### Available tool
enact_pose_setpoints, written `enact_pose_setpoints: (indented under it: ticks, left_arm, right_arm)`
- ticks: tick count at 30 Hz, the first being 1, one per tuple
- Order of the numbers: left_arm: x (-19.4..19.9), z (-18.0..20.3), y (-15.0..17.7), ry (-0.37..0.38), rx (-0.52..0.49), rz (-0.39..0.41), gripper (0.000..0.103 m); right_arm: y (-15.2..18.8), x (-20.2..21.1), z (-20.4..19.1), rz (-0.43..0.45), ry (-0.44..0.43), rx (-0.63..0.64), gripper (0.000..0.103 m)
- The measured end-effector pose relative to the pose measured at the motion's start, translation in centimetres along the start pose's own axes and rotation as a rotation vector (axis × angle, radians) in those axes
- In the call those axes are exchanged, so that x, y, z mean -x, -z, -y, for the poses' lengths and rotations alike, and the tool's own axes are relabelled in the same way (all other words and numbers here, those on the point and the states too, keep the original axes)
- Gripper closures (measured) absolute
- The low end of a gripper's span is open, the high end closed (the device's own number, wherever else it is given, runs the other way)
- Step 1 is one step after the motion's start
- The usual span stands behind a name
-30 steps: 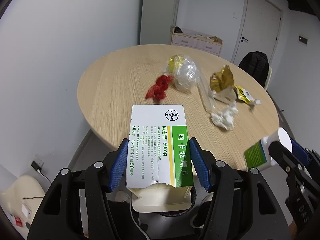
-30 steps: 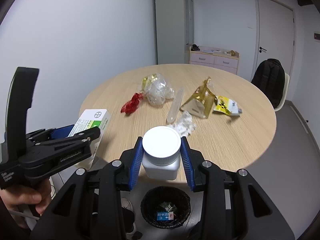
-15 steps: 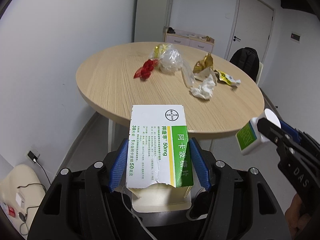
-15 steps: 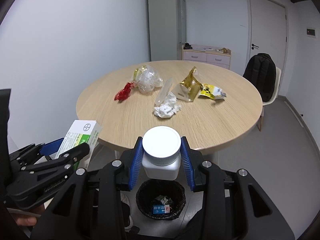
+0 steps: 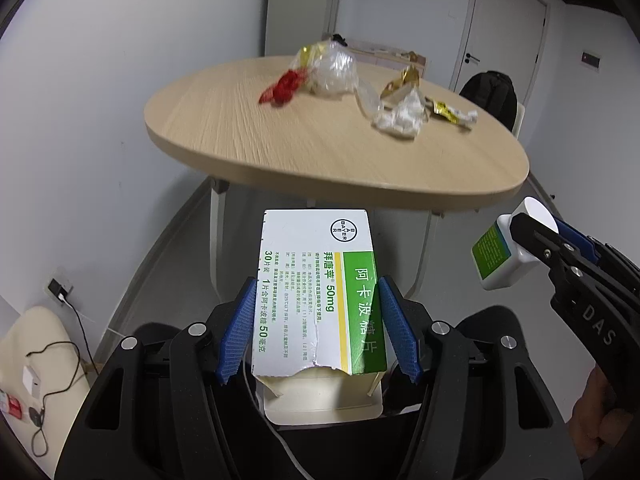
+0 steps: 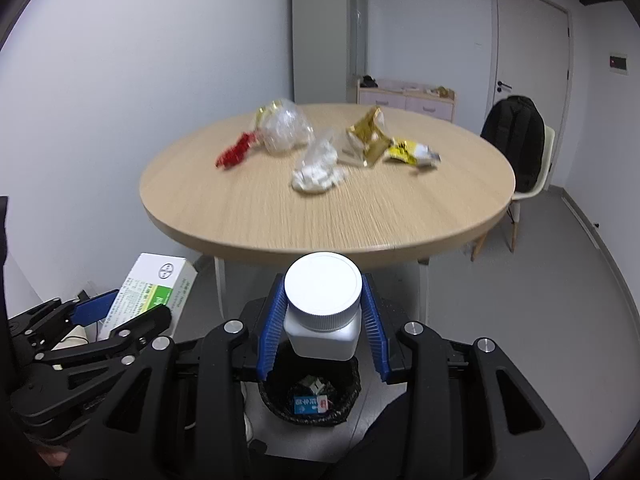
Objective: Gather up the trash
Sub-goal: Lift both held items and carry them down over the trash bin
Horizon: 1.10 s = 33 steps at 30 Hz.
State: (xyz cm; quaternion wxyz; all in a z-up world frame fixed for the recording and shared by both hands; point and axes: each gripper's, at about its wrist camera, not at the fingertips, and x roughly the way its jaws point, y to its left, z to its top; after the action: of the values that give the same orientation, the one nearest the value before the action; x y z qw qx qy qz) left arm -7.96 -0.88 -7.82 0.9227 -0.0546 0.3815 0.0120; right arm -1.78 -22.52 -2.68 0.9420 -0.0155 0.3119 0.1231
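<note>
Here the blue pads of the left gripper [image 5: 318, 334] press on the two long sides of a white-and-green medicine carton [image 5: 318, 296], pinching it with its torn end flap toward the camera; the carton looks light and thin-walled, likely empty, so a squeeze across the broad faces would crush it, and the grip on its narrow edges near the middle seems the sound one; the right gripper [image 6: 322, 330] clamps a white plastic pill bottle [image 6: 322, 312] by the body just under its ribbed cap, cap end toward the table; the bottle looks stiff and smooth, so it could slip through the ribbed pads if they slacken, though the cap's overhang gives a stop; directly below the bottle in the right wrist view sits a black mesh bin [image 6: 310, 398] on the floor with a few scraps already in it, so a drop from here should land; the carton is off to the left of the bin and would probably need carrying over it first; beyond, on the round wooden table [image 6: 360, 216], still lie a red wrapper [image 6: 234, 154], a crumpled clear bag [image 6: 284, 130], a white tissue wad [image 6: 318, 170], a gold foil packet [image 6: 368, 138] and a yellow sachet [image 6: 414, 154]
</note>
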Motion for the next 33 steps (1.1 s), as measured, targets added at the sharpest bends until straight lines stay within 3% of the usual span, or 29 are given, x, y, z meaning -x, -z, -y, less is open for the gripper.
enact_pose_setpoints:
  ticks: [11,20,33]
  left_arm:
    - [-4.6,-0.1,2.8,0.009,-0.006,-0.052,0.043]
    - [-10.9,-1.7,3.8,0.076,0.017,-0.111,0.043]
    - [-19.7,-2.7,4.5,-0.001,0.022,-0.2,0.043]
  right_arm:
    - [3.6,-4.3,0.5,-0.074,0.009,-0.015,0.067]
    - [6.3,-10.0,0.4,-0.15,-0.012,-0.028,0.067]
    - [8.3,-19.3,1.5,-0.278,-0.004,-0.065,0.067]
